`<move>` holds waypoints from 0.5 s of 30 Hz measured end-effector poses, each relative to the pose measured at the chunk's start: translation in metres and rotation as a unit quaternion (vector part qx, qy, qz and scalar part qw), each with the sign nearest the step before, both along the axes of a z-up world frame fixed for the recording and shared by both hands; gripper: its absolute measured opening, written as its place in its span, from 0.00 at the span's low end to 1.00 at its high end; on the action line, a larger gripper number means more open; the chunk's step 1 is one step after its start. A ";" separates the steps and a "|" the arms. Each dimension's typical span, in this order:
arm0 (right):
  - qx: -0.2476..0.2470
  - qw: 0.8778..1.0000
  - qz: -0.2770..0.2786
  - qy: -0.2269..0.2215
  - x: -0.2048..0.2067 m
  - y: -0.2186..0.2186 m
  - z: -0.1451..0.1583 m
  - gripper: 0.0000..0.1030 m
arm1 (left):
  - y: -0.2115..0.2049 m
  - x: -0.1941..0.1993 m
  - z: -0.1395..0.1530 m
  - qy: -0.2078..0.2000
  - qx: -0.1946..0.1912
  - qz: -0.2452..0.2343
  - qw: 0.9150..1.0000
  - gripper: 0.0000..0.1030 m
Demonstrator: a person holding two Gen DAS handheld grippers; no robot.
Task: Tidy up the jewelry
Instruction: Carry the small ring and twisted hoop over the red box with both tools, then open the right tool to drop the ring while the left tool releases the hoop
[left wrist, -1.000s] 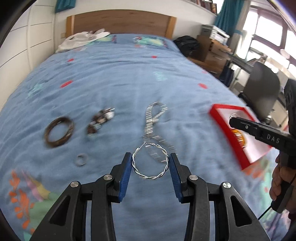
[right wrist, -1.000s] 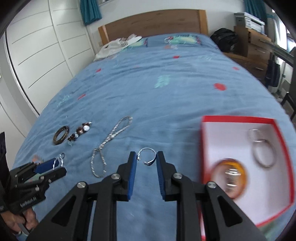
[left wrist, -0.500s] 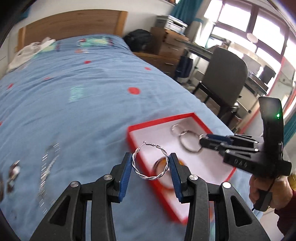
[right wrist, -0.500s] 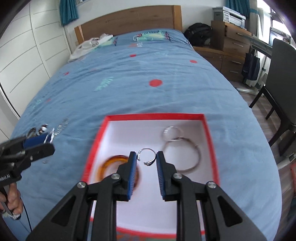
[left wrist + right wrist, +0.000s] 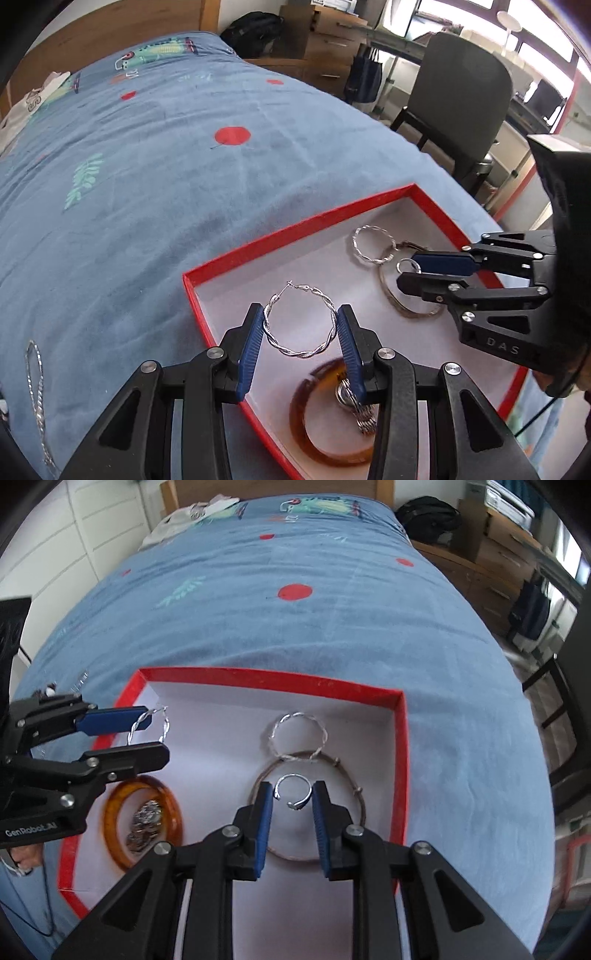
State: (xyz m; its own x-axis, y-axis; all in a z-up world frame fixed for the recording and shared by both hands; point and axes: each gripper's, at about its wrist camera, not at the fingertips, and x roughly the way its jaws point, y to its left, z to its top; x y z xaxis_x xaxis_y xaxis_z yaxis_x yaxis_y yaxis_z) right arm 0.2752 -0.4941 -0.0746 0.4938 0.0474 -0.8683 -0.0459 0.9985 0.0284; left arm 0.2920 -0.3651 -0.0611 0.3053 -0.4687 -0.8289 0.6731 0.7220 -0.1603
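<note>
Over the box: both tongs hover above the red box (image 5: 402, 746) on the bed (image 5: 147, 184), each with a piece pinched between its blue pads.
Left tongs (image 5: 301, 334): partly closed, gripping the twisted hoop (image 5: 300, 324) by its two sides; the hoop hangs above the box's near corner, clear of the white floor.
Right tongs (image 5: 292, 805): narrowed onto the small open ring (image 5: 293, 792), held over the thin bangle (image 5: 306, 808) in the middle of the box.
Already in the box: a second hoop (image 5: 297, 734) touching the thin bangle's far edge, and an amber bangle (image 5: 142, 825) with a silvery bundle (image 5: 144, 827) lying inside it.
Still out on the bed: a chain (image 5: 37, 391) by the left edge of the left wrist view.
Step in hand: delivery, I'd say — two pieces carried in, release not yet made.
Next move: lower each piece close to the floor, then ease the pads apart so it drops flat; bare white floor looks available by the left wall and the near right.
Watch for: the hoop's thin hook could snag a pad; the ring may roll when freed.
</note>
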 end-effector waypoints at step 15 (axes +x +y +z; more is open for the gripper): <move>-0.028 0.997 0.055 0.050 0.018 0.001 -0.006 0.22 | -0.028 0.010 -0.016 -0.012 0.072 -0.023 0.997 0.40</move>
State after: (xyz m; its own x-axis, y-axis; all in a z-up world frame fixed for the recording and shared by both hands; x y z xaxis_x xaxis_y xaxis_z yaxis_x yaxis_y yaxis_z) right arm 0.2934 -0.4931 -0.0807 0.3997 0.0468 -0.9155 -0.1556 0.9877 -0.0175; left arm 0.3019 -0.3927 -0.0771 0.3063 -0.3600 -0.8812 0.7082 0.7048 -0.0418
